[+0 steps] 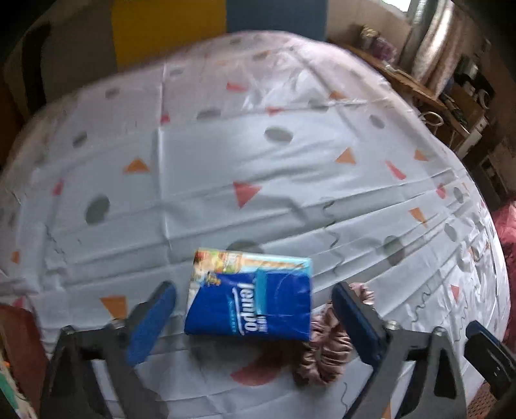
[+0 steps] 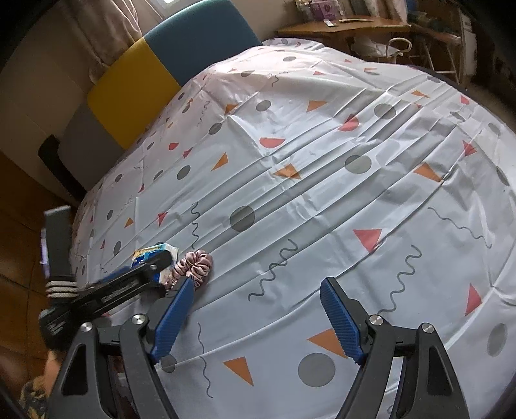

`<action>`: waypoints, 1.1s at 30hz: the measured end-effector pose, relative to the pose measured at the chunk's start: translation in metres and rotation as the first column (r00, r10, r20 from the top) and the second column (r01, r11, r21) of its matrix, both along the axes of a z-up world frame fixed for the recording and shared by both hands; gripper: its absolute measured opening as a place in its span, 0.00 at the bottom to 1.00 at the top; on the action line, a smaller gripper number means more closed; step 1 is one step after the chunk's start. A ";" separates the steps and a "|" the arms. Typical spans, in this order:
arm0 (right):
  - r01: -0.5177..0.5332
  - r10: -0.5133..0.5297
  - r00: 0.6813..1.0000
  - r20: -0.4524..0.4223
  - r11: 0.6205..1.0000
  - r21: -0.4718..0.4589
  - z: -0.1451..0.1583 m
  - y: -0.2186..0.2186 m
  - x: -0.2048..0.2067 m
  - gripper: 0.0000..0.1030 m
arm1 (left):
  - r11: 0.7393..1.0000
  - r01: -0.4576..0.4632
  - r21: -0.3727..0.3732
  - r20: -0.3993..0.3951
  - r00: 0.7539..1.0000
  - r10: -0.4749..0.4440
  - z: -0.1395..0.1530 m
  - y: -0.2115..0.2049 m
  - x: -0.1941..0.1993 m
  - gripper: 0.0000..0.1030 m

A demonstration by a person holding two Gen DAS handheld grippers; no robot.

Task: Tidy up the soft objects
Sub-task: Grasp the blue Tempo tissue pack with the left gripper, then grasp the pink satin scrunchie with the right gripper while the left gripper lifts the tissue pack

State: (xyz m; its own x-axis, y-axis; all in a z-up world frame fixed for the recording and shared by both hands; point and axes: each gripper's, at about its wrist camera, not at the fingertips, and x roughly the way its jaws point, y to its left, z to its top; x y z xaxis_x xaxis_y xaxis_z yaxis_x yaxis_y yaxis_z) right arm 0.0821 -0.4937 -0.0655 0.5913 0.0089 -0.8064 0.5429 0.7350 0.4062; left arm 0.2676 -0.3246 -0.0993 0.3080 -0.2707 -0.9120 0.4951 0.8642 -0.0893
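The left gripper (image 1: 254, 309) holds its ribbed blue jaws wide apart around a glossy rectangular tissue pack (image 1: 250, 295), untouched; a ruffled pink satin scrunchie (image 1: 325, 348) lies by the right-hand jaw. The right gripper (image 2: 258, 317) gapes over the creased patterned bedsheet (image 2: 322, 199).

In the left wrist view we've got the tissue pack (image 1: 250, 298) lying on the bedsheet (image 1: 258, 154) at lower centre of the frame, sitting between the fingers of the left gripper (image 1: 254, 306) without touching either one. Just to its lower right lies the scrunchie (image 1: 325, 345), partly tucked behind the right-hand finger, its edge meeting the pack's corner.

Over in the right wrist view we find the same pair at lower left, the scrunchie (image 2: 193, 262) to the right of the pack (image 2: 154, 254), with the left gripper's body crossing in front. The right gripper (image 2: 258, 319) stands over bare sheet (image 2: 322, 180) at bottom centre. The headboard (image 2: 167, 64) runs along the upper left, a desk (image 2: 342, 27) at upper right.
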 end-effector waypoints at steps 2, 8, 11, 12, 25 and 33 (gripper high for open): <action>-0.007 0.007 1.000 -0.008 1.000 -0.017 0.000 0.002 0.001 0.79 | 1.000 -0.013 -0.028 -0.006 1.000 0.013 -0.002 0.007 0.002 0.72; -0.004 0.003 1.000 -0.015 1.000 -0.027 -0.001 0.003 0.001 0.79 | 0.996 -0.073 -0.045 0.003 0.997 0.073 0.014 0.036 -0.018 0.72; 0.011 -0.011 1.000 -0.018 0.999 -0.031 -0.002 0.000 -0.001 0.79 | 0.994 -0.097 -0.050 0.002 0.995 0.098 0.021 0.050 -0.046 0.72; 0.013 -0.014 1.000 -0.022 0.999 -0.032 -0.002 0.000 -0.001 0.79 | 0.994 -0.096 -0.049 0.003 0.995 0.096 0.023 0.054 -0.059 0.72; 0.002 -0.002 1.000 -0.026 1.000 0.022 -0.006 -0.004 -0.006 0.79 | 0.988 0.145 0.054 0.199 0.968 -0.153 0.006 0.067 -0.206 0.72; -0.158 0.159 0.987 -0.013 0.987 0.031 -0.006 0.022 0.011 0.79 | 0.987 0.162 -0.021 0.277 0.949 -0.150 -0.011 0.084 -0.222 0.73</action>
State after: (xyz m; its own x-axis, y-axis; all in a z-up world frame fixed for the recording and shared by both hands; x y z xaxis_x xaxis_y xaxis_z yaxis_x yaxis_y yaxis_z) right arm 0.0928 -0.4716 -0.0718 0.5680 0.1253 -0.8135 0.4270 0.8000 0.4214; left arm 0.0454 -0.2410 -0.1098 0.4953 -0.3721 -0.7850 0.6339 0.7727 0.0336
